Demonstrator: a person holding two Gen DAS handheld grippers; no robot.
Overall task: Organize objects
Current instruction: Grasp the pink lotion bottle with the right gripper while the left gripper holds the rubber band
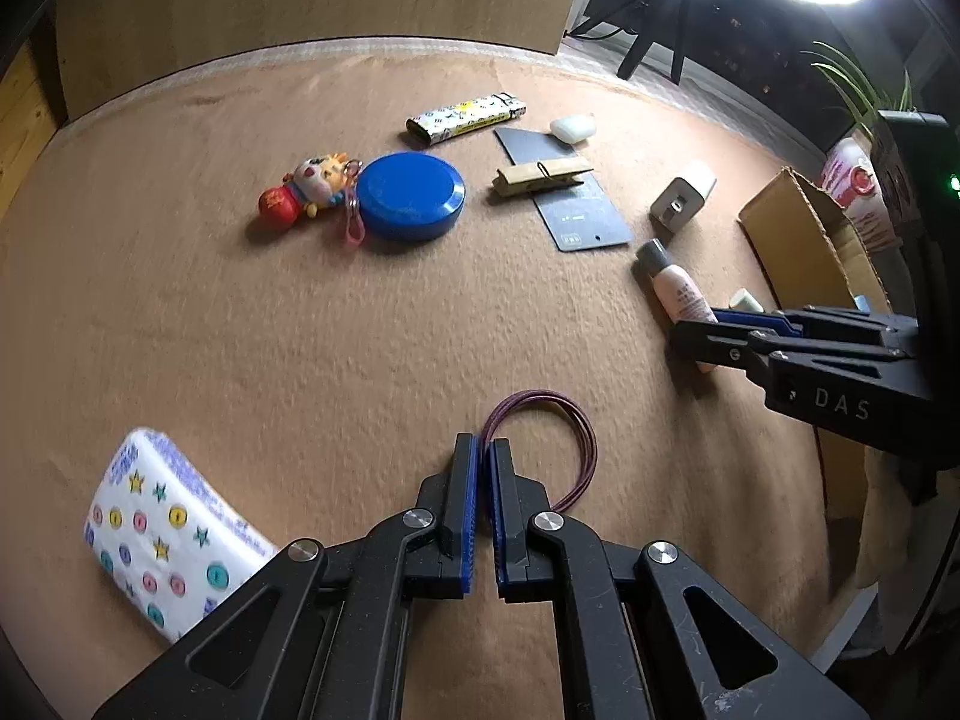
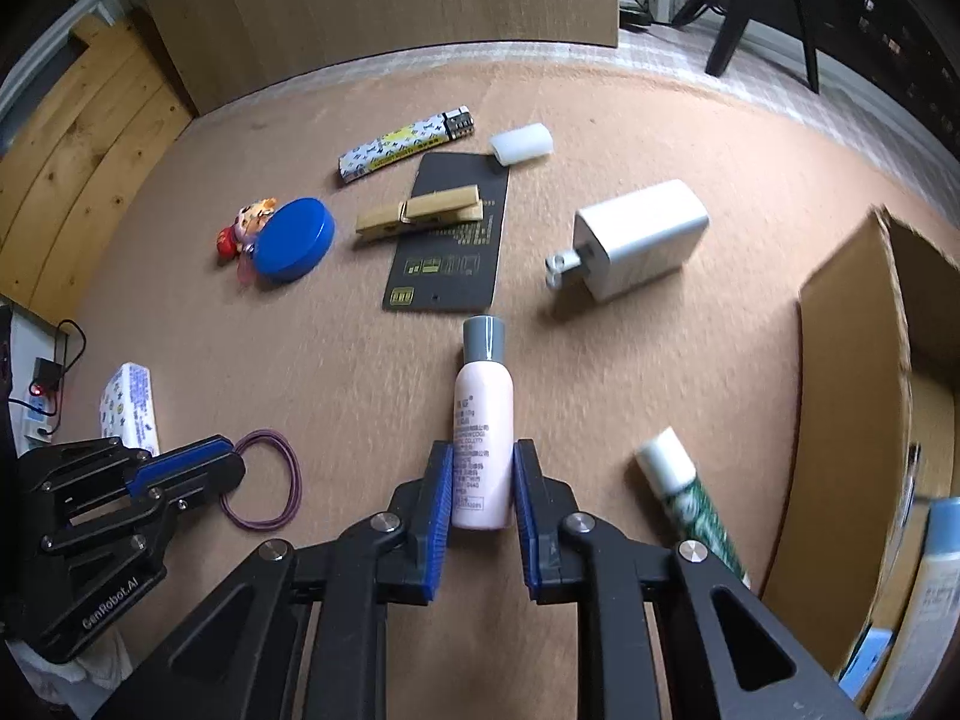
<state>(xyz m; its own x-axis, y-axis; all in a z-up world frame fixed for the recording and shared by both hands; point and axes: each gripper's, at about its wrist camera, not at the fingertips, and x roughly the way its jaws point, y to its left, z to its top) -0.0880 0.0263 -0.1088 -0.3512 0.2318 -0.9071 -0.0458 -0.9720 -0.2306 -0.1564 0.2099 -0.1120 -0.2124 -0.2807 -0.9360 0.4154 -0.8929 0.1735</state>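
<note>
Both claws are at the pick-up step, each on its own item, with the cardboard box (image 2: 852,396) at the right edge of the tabletop (image 1: 300,330) as the likely place to put things.

The left claw (image 1: 485,450) is nearly closed, its blue pads pinching one end of the purple hair tie (image 1: 573,444), whose loop lies flat on the tabletop to the claw's right. The right claw (image 2: 483,468) is narrowed around the lower body of the pink bottle (image 2: 483,420), which lies on its side with the grey cap pointing away. The pads sit at both flanks of the bottle; whether they press it firmly I cannot tell, and it appears to rest on the tabletop.

A green-and-white tube (image 2: 690,498) lies just beside the bottle, between it and the box. Further off are a white charger (image 2: 636,240), a black card (image 2: 450,240) with a wooden clip (image 2: 420,213) on it, a blue lid (image 1: 411,195), a small doll (image 1: 306,186), a lighter (image 1: 465,117) and a tissue pack (image 1: 162,534).

The next move probably calls for a firm squeeze on the bottle, a lift clear of the tube, then a swing right over the box wall. The hair tie is thin and limp, so it may slip from the pads on lifting.
</note>
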